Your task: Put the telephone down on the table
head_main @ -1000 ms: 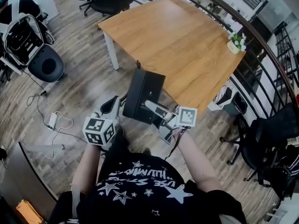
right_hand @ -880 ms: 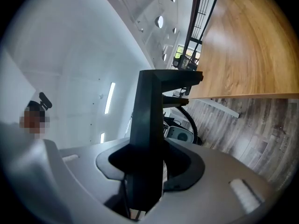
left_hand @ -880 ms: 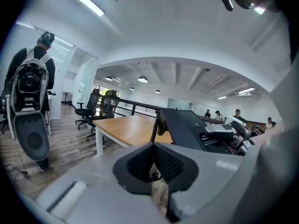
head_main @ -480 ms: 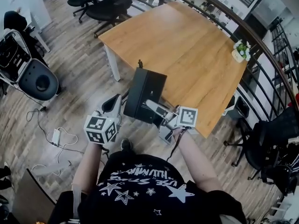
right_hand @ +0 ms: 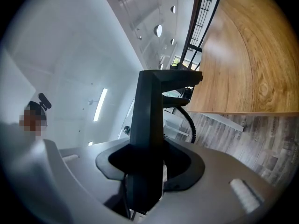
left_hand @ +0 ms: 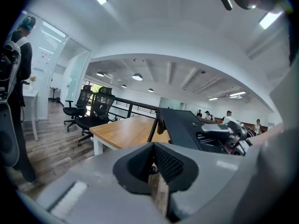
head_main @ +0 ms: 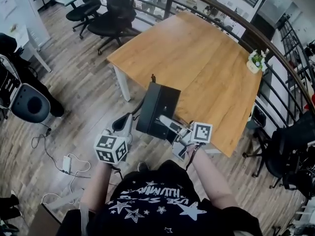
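The telephone is a black box-shaped set, carried in the air just short of the near edge of the wooden table. My right gripper is shut on its lower right side; in the right gripper view the dark body stands clamped between the jaws, with its coiled cord hanging beside it. My left gripper hovers just left of the telephone, apart from it, its pads together with nothing between them. In the left gripper view the telephone is at the right.
A small potted plant stands at the table's far right edge. Black office chairs stand beyond the table's left corner, and a dark railing runs behind it. A power strip with cable lies on the wood floor at left. A person stands at far left.
Both grippers and the telephone have moved toward the table together, and the table's near edge now sits closer in the head view. The grip on the telephone is unchanged.
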Motion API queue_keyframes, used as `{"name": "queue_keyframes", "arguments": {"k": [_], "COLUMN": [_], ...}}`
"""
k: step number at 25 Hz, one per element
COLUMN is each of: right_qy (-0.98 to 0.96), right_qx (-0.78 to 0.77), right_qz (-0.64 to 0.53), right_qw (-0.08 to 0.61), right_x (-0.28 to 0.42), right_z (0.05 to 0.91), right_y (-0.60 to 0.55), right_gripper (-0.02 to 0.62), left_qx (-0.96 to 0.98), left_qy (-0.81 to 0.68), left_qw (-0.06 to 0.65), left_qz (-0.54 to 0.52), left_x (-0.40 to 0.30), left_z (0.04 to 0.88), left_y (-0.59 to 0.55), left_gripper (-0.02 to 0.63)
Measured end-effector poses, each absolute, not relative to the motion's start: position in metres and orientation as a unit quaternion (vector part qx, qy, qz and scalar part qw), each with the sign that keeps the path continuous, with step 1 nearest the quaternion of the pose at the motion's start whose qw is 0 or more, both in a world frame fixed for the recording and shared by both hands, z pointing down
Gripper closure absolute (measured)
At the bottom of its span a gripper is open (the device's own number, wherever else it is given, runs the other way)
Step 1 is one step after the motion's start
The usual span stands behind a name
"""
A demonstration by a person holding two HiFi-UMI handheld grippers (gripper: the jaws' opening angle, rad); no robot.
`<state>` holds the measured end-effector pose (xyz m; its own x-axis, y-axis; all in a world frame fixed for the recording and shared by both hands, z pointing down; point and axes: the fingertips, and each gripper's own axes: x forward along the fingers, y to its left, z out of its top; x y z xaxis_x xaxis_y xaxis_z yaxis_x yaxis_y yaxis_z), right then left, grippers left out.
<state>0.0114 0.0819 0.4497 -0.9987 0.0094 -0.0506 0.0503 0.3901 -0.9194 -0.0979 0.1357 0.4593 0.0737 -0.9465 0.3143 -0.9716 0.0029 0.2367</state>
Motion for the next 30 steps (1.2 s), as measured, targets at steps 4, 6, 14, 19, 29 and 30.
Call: {"name": "queue_keyframes", "arguments": {"k": [4,6,14,19,29,30], "right_qy": [0.837,0.835,0.829,0.828,0.828,0.828], "right_qx": [0.007,0.001,-0.005,-0.001,-0.020,-0.022], "right_qz": [-0.546,-0.549,-0.558,-0.559,-0.560,-0.560], "right_qw": [0.020,0.022,0.023,0.028,0.022,0.022], "right_x": [0.004,0.001,-0.030,-0.051,-0.082,-0.084], "right_z": [0.452,0.455,0.475,0.478,0.478,0.479], "right_y": [0.073,0.065,0.014,-0.039,-0.160,-0.171], "right_gripper": [0.422,0.422,0.422,0.422,0.422,0.422], "left_qx": [0.712,0.715,0.710,0.709,0.709,0.708], "left_qy": [-0.672,-0.668,-0.671,-0.669,-0.668,-0.668], "left_qw": [0.202,0.204,0.211,0.213,0.219,0.221], "left_qz": [0.035,0.035,0.043,0.054,0.063,0.065], "left_x": [-0.110,-0.113,-0.141,-0.159,-0.191,-0.194], "left_z": [0.463,0.465,0.479,0.482,0.474,0.476], "left_y": [0.128,0.122,0.085,0.036,-0.080,-0.090], "left_gripper": [0.603,0.604,0.604,0.604,0.604,0.603]}}
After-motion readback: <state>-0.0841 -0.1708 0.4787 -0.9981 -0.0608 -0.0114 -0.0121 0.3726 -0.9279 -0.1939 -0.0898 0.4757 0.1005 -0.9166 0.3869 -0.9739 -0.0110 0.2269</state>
